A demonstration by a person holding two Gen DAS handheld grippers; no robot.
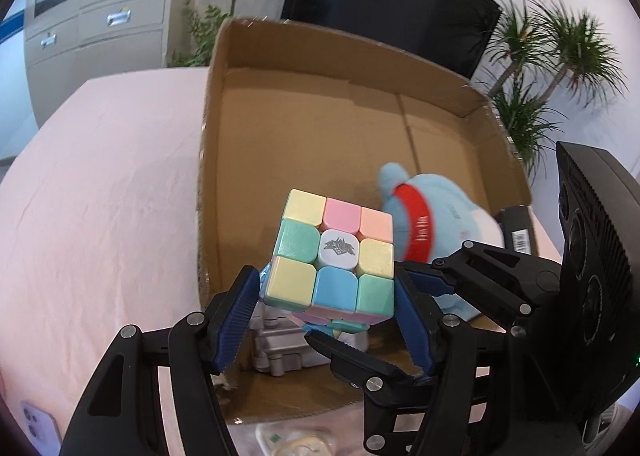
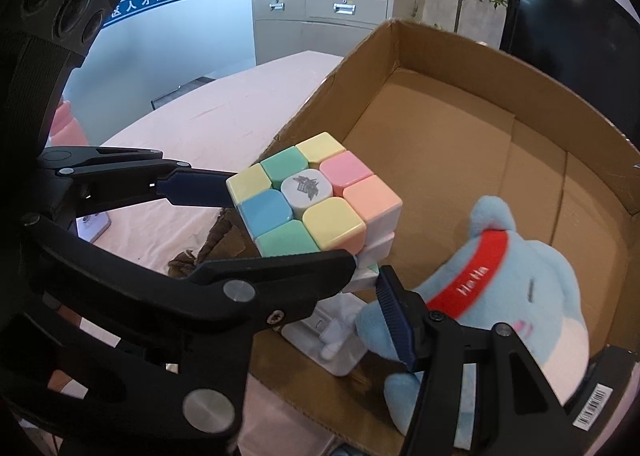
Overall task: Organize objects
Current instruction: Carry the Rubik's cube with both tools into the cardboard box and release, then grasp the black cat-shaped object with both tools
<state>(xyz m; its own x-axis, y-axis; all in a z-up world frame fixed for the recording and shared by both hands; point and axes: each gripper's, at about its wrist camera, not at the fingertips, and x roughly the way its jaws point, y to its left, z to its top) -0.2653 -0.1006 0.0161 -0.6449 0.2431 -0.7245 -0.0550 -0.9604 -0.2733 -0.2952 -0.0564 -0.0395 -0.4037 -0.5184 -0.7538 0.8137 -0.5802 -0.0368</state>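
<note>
- Notably, a pastel puzzle cube (image 1: 334, 252) was held above the near end of the open cardboard box (image 1: 224, 103), with both grippers on it.
- Cube looks: three-by-three, with rounded matte tiles. The top face showed yellow, pink, peach, mint and sky-blue tiles around a white centre cap with a grey printed logo. The side seen from the right wrist was pale, with pink and white tiles.
- Left gripper (image 1: 326, 296): blue ribbed pads pressed on the cube's opposite sides at 9 and 3 o'clock, grasping it.
- Right gripper (image 2: 366, 272): its fingers met the cube's lower corner at about 6 o'clock. One black finger crossed under the mint tile and a blue pad sat at the bottom edge, clamped on the cube.
- Box contents: a light blue plush toy (image 2: 520, 288) with a red band lay at 4 o'clock of the cube in the right wrist view. A white boxed item (image 2: 340, 340) lay directly beneath the cube, and a black item with a barcode label (image 2: 596, 408) sat at the box's near right corner.
- Box stood on a pink tablecloth (image 1: 100, 195).
</note>
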